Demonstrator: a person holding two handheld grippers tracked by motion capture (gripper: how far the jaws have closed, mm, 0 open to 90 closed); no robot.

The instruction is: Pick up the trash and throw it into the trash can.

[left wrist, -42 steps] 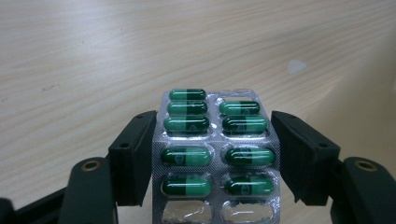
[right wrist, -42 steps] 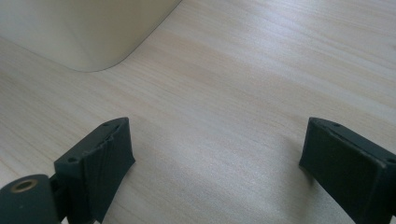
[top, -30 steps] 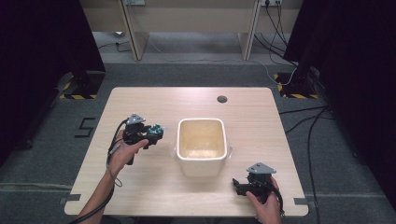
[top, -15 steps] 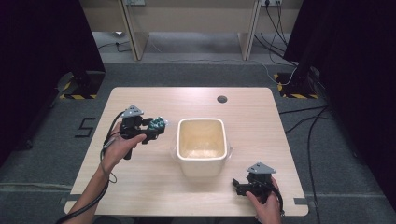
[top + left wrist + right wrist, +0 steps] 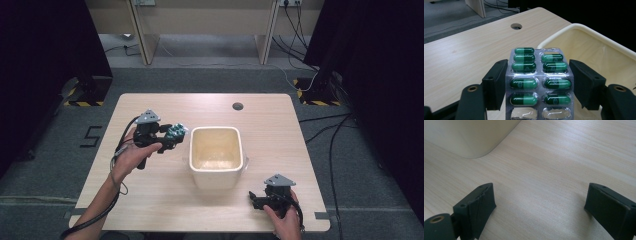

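A silver blister pack of green capsules point(image 5: 539, 82) is clamped by its two long edges in my left gripper point(image 5: 537, 82). Its two nearest pockets are empty. In the high view that pack point(image 5: 176, 132) hangs in the left gripper point(image 5: 174, 134) above the table, just left of the cream tub point(image 5: 216, 172). The tub's rim point(image 5: 599, 37) lies close ahead on the right in the left gripper view. My right gripper point(image 5: 254, 199) rests low at the table's front right, jaws wide apart with bare wood between them point(image 5: 539, 202).
The wooden table point(image 5: 280, 130) has a round cable hole point(image 5: 237, 106) near its far edge. The tub's corner point(image 5: 469, 137) is just ahead of the right gripper. Desk legs and cables stand on the floor beyond the table.
My left gripper has risen and drifted toward the tub with the blister pack in it. The right gripper has stayed where it was.
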